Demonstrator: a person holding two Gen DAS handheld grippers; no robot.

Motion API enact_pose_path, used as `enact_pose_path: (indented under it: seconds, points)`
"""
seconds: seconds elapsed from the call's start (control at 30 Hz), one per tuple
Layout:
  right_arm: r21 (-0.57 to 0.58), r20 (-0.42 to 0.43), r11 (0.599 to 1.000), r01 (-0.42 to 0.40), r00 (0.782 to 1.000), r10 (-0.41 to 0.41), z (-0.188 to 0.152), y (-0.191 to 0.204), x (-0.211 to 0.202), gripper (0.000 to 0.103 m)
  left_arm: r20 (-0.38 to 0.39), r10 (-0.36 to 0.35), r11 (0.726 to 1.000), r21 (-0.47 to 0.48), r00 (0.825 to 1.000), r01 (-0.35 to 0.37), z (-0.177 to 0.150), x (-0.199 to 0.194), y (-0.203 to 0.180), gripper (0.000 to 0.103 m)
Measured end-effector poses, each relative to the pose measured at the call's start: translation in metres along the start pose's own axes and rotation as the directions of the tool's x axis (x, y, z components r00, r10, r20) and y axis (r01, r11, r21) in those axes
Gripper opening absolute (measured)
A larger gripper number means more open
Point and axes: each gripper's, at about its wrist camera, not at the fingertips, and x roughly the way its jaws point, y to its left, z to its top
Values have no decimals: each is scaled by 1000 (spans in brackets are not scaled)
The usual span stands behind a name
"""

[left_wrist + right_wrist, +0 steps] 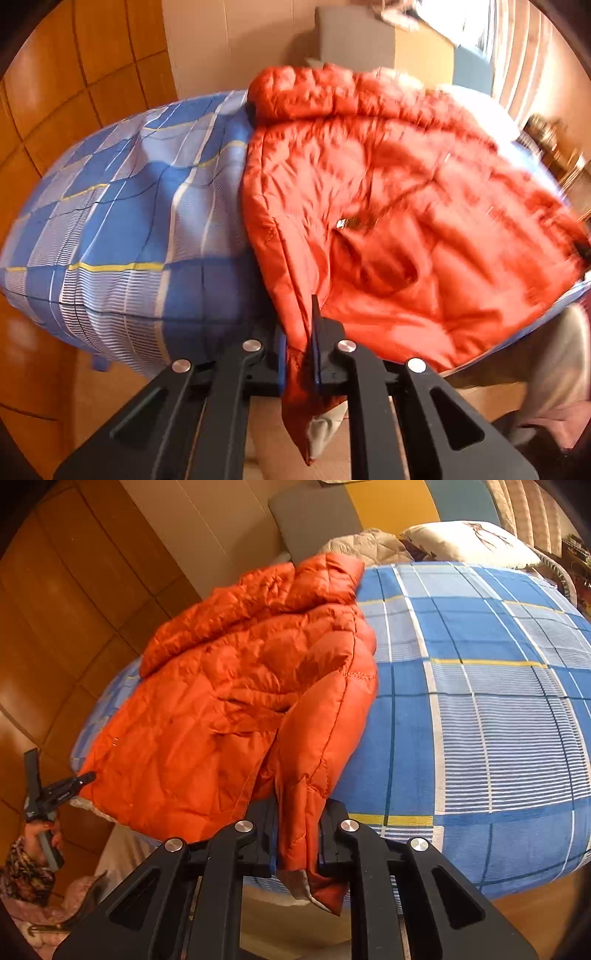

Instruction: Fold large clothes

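Orange and puffy, the quilted jacket (pixel 236 701) lies spread on the bed (pixel 480 701), on its blue checked sheet with white and yellow lines. The left gripper (pixel 299 354) sits low at the near edge of the bed, and its two black fingers pinch a corner of the jacket's bottom edge between them. A bit of that corner hangs down below the fingers. The right gripper (pixel 297 834) is at the bed edge too, with its fingers squeezed onto another fold of the jacket's edge, and a pale lining peeks out under it. In the right wrist view, the left gripper shows far off at the left, held in a hand (pixel 40 830), touching the jacket's other corner. The jacket is wrinkled and bumpy, with one part bunched up at the far end. A white pillow (pixel 472 542) rests at the head of the bed.
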Motion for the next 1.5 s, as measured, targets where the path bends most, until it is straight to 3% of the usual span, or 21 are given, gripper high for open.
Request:
enact_pose_path:
  seconds: [0.3, 0.5, 0.77, 0.87, 1.07, 1.27, 1.5]
  points:
    - [-16, 46, 999, -46, 998, 47, -2, 8, -46, 13, 57, -54, 999, 3, 997, 54, 7, -46, 3, 8]
    - [9, 50, 996, -92, 995, 92, -23, 7, -81, 13, 48, -134, 991, -19, 990, 135, -7, -78, 12, 8]
    - [136, 87, 964, -227, 972, 217, -56, -1, -128, 13, 25, -253, 963, -89, 967, 254, -30, -118, 22, 8]
    - [164, 113, 953, -256, 964, 240, -41, -3, -128, 13, 29, -252, 965, -70, 967, 253, -16, -116, 24, 9]
    - [154, 133, 953, -262, 961, 243, 16, -1, -99, 13, 68, -193, 981, 9, 979, 193, 46, -97, 17, 9]
    - [167, 153, 949, -268, 958, 244, 77, -7, -73, 13, 80, -165, 986, -19, 983, 167, 98, -72, 13, 10]
    - [184, 133, 949, -256, 963, 234, 117, -15, -40, 13, 76, -147, 986, -63, 986, 152, 132, -36, 14, 10]
